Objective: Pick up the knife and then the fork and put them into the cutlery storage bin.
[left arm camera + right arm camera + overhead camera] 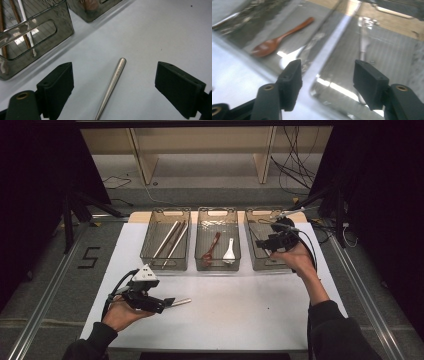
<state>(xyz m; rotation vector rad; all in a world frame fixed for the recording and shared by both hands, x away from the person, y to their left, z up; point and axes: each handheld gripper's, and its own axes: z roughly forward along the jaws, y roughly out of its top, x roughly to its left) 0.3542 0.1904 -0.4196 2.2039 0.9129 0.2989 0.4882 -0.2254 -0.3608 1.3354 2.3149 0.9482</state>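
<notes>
— Chopstick [112, 85], the metal one, lies flat on the white table [240, 310] nearest the person, its rounded end pointing away from the left gripper [113, 87]. Where do the jaws stand?

— Spread wide, one on each side of the chopstick, and neither pad touches it. In the high view the left gripper [167, 302] sits low over the near left part of the table, held in the person's left hand [122, 312], with the chopstick [181, 302] poking out toward the right just past the jaw tips.

— And beyond that?

— Three clear bins stand in a row along the far edge of the table. The left bin [148, 255] holds several long sticks, some metal and some brown, lying lengthwise. The middle bin [200, 262] has a brown wooden spoon [212, 248] and a white spoon [229, 251] side by side.

— What about the right side?

— The right gripper [272, 240] hangs over the right bin [256, 262], held in the right hand [297, 257]. In the right gripper view its jaws are parted, with nothing between the pads; they straddle the wall where the middle and right bins meet. The wooden spoon [279, 37] shows past them on the left, and a pale utensil, too blurred to name, lies in the right bin.
</notes>
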